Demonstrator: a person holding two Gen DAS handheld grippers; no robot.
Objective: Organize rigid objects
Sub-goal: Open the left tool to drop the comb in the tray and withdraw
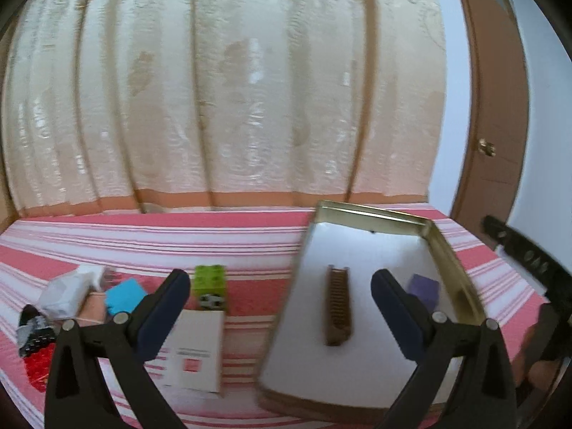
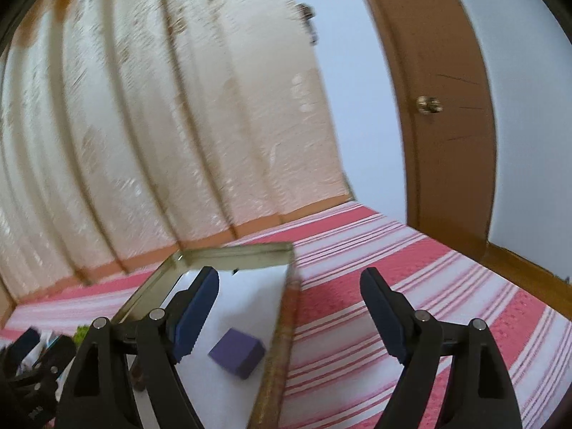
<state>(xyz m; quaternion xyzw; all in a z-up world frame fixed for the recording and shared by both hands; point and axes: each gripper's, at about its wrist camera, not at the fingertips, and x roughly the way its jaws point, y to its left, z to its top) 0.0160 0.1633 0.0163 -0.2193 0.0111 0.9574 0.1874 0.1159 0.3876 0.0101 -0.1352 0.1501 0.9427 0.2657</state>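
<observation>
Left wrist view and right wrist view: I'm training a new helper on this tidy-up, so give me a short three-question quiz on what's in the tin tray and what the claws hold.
1. True or false: the purple block lies inside the tin tray.
2. Which thing lies outside the tray? A) brown comb B) green block C) purple block
3. Fill in: both the left claw and the right claw stand ____, with nothing gripped.

Key: 1 true; 2 B; 3 open.
</observation>
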